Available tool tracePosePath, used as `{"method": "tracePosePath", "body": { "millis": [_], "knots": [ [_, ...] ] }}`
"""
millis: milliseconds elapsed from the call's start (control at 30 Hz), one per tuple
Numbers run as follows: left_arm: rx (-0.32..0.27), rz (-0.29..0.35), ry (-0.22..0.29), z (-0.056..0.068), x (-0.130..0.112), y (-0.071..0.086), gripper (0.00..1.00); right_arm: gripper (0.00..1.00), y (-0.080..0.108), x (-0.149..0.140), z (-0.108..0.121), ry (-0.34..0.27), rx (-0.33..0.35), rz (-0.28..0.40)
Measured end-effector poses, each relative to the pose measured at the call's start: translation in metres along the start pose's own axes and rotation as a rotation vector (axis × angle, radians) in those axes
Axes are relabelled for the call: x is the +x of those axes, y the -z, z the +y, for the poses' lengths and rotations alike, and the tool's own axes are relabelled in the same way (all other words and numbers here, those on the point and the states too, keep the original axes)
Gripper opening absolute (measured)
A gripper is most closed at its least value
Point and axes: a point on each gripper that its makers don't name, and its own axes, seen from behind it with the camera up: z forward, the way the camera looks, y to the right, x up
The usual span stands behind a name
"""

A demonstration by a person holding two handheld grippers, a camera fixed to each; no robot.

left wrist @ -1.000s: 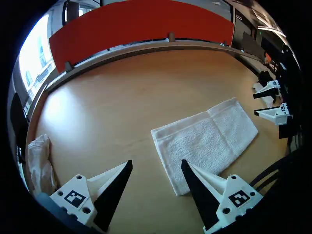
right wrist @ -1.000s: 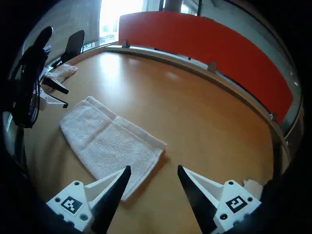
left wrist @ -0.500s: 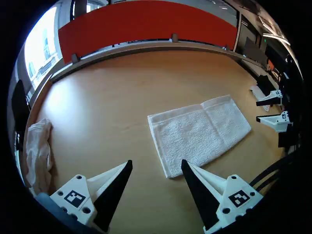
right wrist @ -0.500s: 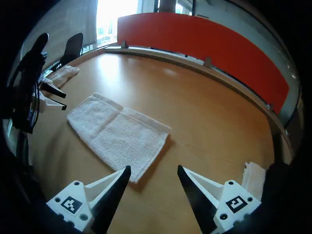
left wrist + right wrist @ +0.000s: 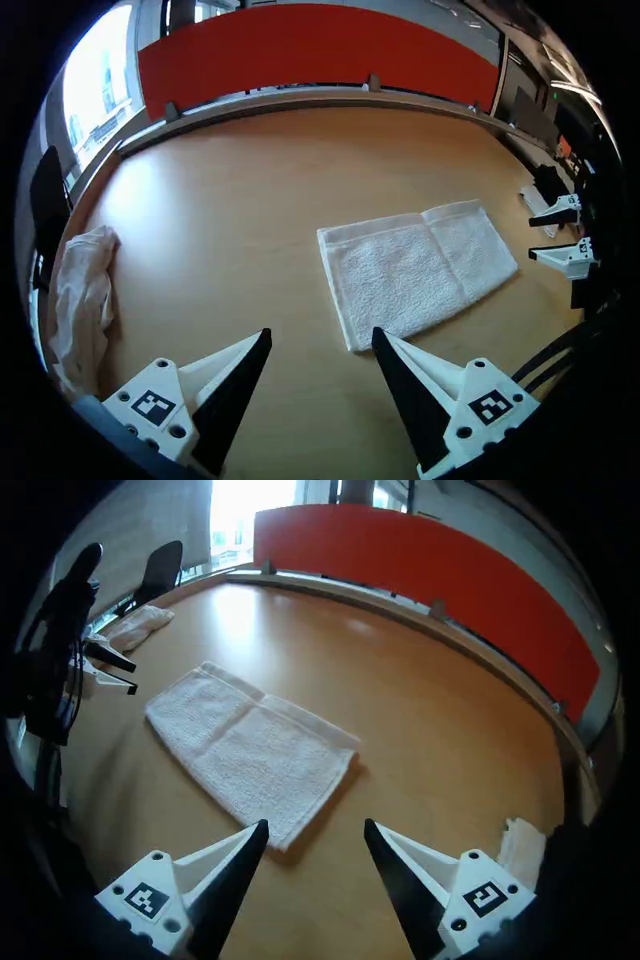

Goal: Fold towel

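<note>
Left gripper view: the left claw (image 5: 321, 332) stands wide open with nothing between its black-faced white fingers. It hangs over the light brown wooden table (image 5: 224, 200). The folded white terry towel (image 5: 416, 268) lies flat on the table ahead of the claw and to its right. The towel's nearest corner shows just inside the tip of the right-hand finger; whether the two touch I cannot tell. Far out to the right of the claw, beyond the towel's far end, the right claw (image 5: 532, 239) is open too and holds nothing. Well off to the left lies a crumpled white cloth (image 5: 80, 296). A long red divider panel (image 5: 320, 48) stands along the table's far edge.

Right gripper view: the right claw (image 5: 316, 822) is spread wide and empty. The towel (image 5: 252, 748) lies ahead and to the left, its near corner just inside the left-hand finger's tip. Past the towel's far end, at the far left, the left claw (image 5: 134, 682) is open. A small white cloth (image 5: 524, 848) lies to the right of the claw.
</note>
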Motion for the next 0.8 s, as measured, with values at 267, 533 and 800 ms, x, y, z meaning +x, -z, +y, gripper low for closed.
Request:
{"method": "tracePosePath", "body": {
  "millis": [267,533,800],
  "knots": [
    [0.036,0.006,0.059,-0.013,-0.010,0.011,0.93,0.92,-0.004,0.005,-0.004,0.042,0.033,-0.004],
    [0.055,0.012,0.084,-0.019,-0.012,0.018,0.93,0.92,-0.009,0.004,-0.006,0.064,0.054,-0.017],
    [0.073,0.011,0.109,-0.023,-0.020,0.027,0.93,0.92,-0.015,-0.005,-0.011,0.068,0.077,-0.038]
  ]
}}
